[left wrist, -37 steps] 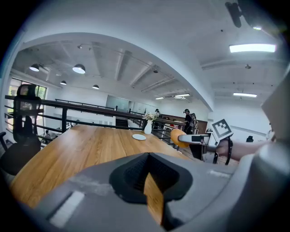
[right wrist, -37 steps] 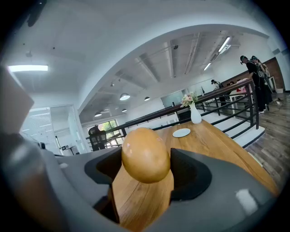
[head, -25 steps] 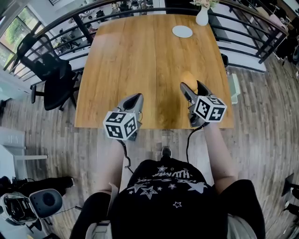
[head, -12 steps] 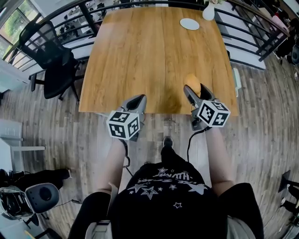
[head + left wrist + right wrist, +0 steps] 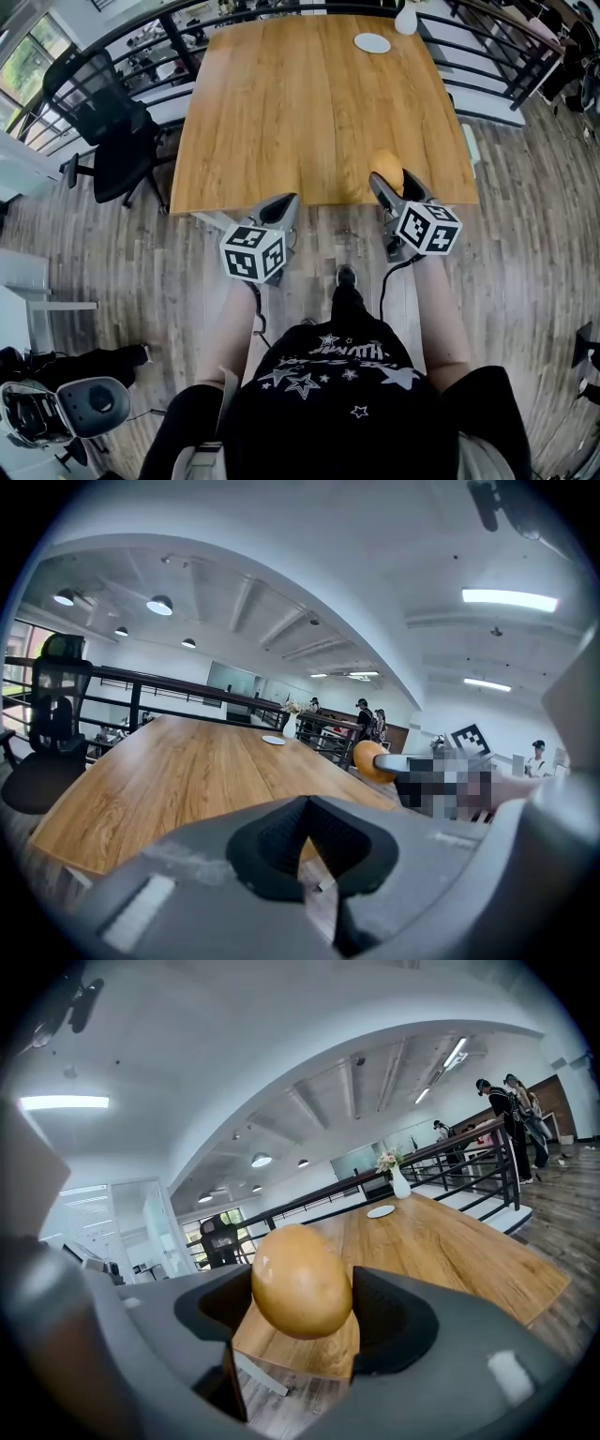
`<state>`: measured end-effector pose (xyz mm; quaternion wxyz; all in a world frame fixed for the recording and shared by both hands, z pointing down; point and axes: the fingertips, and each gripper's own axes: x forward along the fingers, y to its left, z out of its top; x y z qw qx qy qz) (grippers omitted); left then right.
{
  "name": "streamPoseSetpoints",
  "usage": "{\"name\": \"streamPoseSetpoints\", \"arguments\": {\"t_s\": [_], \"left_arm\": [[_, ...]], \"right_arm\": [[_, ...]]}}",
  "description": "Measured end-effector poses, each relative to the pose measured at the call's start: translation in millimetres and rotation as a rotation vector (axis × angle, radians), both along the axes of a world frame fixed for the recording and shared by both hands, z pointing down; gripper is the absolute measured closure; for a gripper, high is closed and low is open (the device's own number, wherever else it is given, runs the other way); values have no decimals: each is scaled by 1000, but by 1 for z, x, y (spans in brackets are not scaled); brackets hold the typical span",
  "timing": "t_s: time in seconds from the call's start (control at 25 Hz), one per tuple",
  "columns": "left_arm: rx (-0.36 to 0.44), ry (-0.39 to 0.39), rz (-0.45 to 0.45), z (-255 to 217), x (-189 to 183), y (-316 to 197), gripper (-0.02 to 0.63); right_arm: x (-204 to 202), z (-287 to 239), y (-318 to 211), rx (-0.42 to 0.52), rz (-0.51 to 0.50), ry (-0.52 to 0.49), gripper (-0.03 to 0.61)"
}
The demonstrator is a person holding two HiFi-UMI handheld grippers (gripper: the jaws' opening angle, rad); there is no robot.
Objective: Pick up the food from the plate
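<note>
The person wears a black short-sleeved T-shirt with white stars and white lettering printed on the chest, and one dark shoe can be seen. The left gripper and the right gripper are both grey with black ribbed pads, and each carries a white cube with black square markers. A thin black cable runs from each of them.
</note>
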<state>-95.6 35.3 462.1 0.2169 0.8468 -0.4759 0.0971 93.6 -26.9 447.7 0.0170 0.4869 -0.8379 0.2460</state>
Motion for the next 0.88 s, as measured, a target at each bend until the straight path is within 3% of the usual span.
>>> {"name": "streamPoseSetpoints", "arguments": {"t_s": [0.88], "left_arm": [[26,3,-4,-7,-17,100,615]], "right_arm": [[-19,-4,91,3,-10,-18,242]]}}
